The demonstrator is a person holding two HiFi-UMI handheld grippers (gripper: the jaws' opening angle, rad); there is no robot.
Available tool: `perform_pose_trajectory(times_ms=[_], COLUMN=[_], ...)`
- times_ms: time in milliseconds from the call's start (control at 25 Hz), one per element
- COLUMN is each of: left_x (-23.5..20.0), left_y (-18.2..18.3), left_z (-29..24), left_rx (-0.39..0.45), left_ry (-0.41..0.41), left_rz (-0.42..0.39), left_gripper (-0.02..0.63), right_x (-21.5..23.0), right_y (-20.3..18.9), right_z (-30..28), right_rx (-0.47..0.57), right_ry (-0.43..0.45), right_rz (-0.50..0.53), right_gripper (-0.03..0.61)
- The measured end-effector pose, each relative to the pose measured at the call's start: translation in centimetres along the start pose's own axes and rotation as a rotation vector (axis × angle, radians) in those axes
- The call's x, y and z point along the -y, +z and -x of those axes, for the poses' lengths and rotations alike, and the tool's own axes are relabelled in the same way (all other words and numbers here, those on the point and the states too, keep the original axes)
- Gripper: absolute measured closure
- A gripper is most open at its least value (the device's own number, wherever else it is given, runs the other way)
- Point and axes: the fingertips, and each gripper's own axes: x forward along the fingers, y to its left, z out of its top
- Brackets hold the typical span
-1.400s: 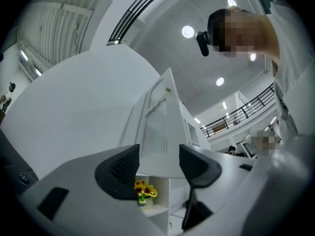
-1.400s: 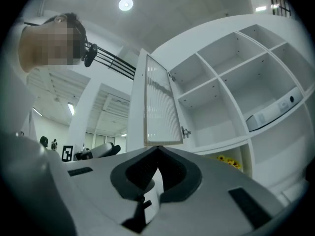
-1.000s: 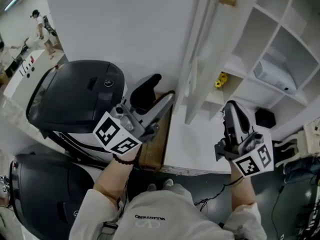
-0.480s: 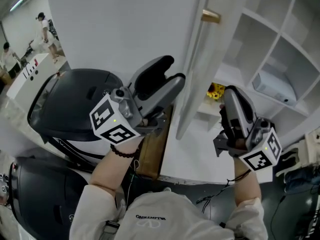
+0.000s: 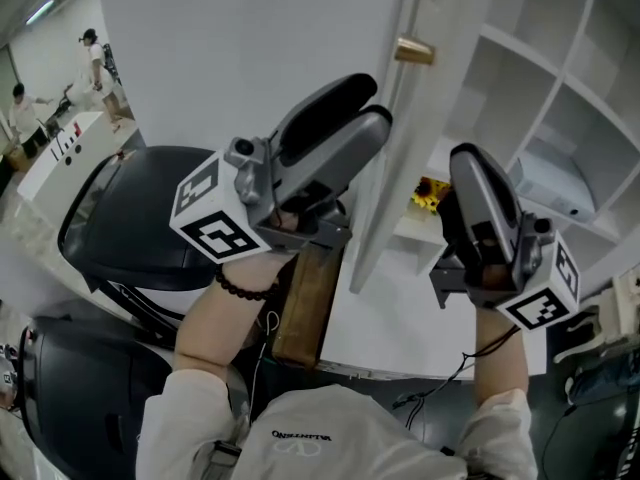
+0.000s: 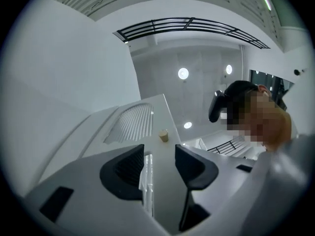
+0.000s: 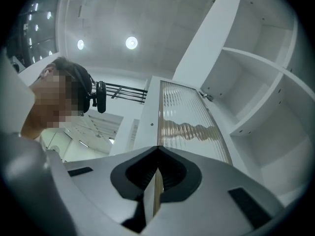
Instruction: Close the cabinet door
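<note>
White and rigid, the cabinet door (image 5: 385, 178) stands open edge-on between the closing, empty left tongs (image 5: 370, 103) and the pressed-together, empty right tongs (image 5: 470, 163); it should swing lightly if pushed near its brass handle (image 5: 413, 51), with only the shelves (image 5: 560, 88) behind it.

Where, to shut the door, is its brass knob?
Head view, upper centre: the brass knob sits on the edge of the open cabinet door, left of the shelves.
</note>
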Motion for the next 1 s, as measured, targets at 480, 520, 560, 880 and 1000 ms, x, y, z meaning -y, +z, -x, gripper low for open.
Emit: perform_pose_trajectory(times_ms=[480, 520, 560, 880, 1000], left_x=[1.3, 1.2, 1.2, 1.3, 1.3], left_y=[1.3, 1.4, 1.4, 1.9, 2.1], left_z=[-2.3, -2.6, -2.8, -4.1, -4.2], left_rx=[-0.012, -0.014, -0.014, -0.010, -0.007], left_ry=[-0.080, -0.082, -0.085, -0.100, -0.100], left_rz=[0.033, 0.034, 0.036, 0.043, 0.052], left_gripper=[0.448, 0.448, 0.448, 0.468, 0.477], right_x=[-2.2, -2.2, -2.1, -1.8, -2.0], right_y=[1.6, 1.7, 1.9, 2.5, 2.5], right_z=[-2.2, -2.2, -2.3, -2.2, -2.4], right_rx=[0.013, 0.015, 0.017, 0.027, 0.030], right_ry=[0.070, 0.069, 0.068, 0.066, 0.071], right_rz=[0.054, 0.058, 0.059, 0.063, 0.064], right_gripper=[0.569, 0.569, 0.569, 0.569, 0.569])
